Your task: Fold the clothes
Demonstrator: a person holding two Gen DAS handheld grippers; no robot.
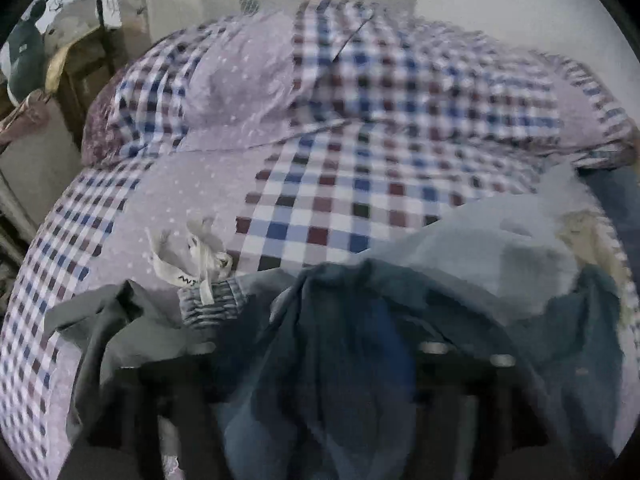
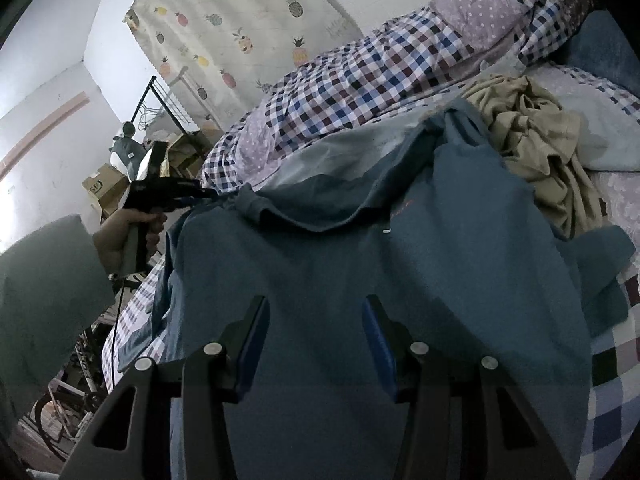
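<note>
Blue garment (image 2: 400,240): spread over bed, raised at one corner, draped across foreground of both wrist views. Small orange print and short white mark near upper middle of cloth.

Left gripper (image 2: 208,196): seen from right wrist view at left of garment; tips pinched tight on bunched corner of blue cloth. Held by hand (image 2: 128,236) emerging from grey sleeve (image 2: 44,292). In own view, fingers buried under blue folds, tips not visible.

Right gripper (image 2: 316,320): fingers spread wide, blue pads (image 2: 376,332) facing inward, nothing between them; blue cloth lying behind and below.

Beige garment (image 2: 536,132): crumpled heap, touching far right edge of blue garment.

Pale grey cloth (image 1: 480,248): flat on bed beyond blue garment, partly overlapped by it.

Dark grey garment (image 1: 108,328): rumpled, left of blue cloth in left wrist view.

White ribbon tie (image 1: 192,256): knotted, beside striped cuff.

Checked quilt (image 1: 360,128): bunched along far side of bed.

Pineapple curtain (image 2: 240,24): on wall behind.
</note>
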